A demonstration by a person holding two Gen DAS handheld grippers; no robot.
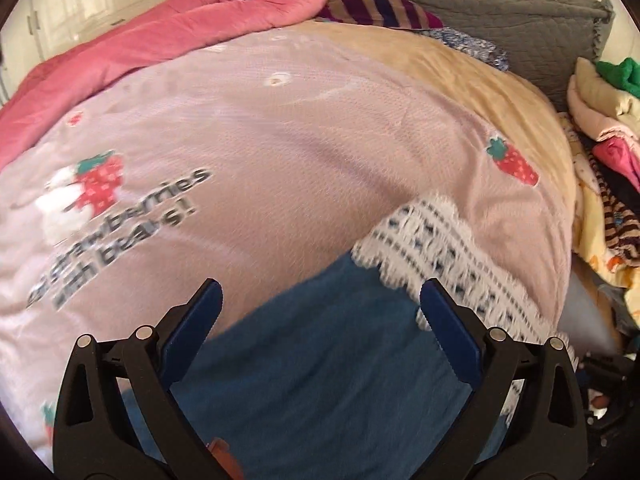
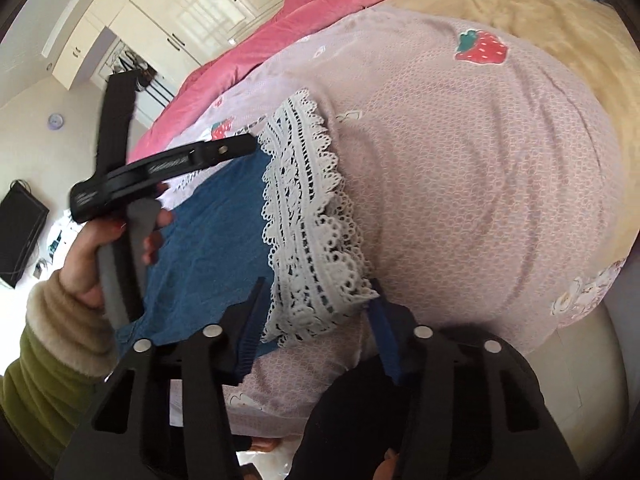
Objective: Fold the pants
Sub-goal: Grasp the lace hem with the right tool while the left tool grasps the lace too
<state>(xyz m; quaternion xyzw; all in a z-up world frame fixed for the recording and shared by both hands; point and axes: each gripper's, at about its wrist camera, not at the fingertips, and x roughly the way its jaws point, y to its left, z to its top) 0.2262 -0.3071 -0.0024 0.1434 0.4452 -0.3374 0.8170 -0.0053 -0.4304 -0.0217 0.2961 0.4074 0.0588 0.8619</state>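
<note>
Though blurred in the left wrist view, reads plainly enough: blue pants [image 1: 320, 368] flat on a pink strawberry quilt [image 1: 280, 140] covering the bed. Ends in a white lace hem [image 1: 432, 240], turned toward the middle of the quilt.

Left claw [image 1: 320, 286] above the blue cloth, spread wide, nothing between the blue pads. Shows in the right wrist view too, side-on, gripped by a hand [image 2: 90, 264] with a cream cuff and a green sleeve, tip near the far corner of the lace hem [image 2: 308, 220].

Right claw [image 2: 318, 288] low at the near corner of the hem, half-spread, straddling the lace: one finger over the edge of the blue pants [image 2: 208, 240], the other just beside the lace tip. Leaves a clear gap between the fingers; no pinch visible, so parted around the hem rather than clamped on it.

Beyond the quilt: a rumpled deep-pink comforter [image 1: 200, 20], a tan blanket [image 1: 460, 72], a grey quilted headboard [image 1: 500, 0]. At the right edge of the left wrist view, a heap of mixed clothes [image 1: 600, 140]. Behind the bed in the right wrist view, cream wardrobe doors [image 2: 180, 8].
</note>
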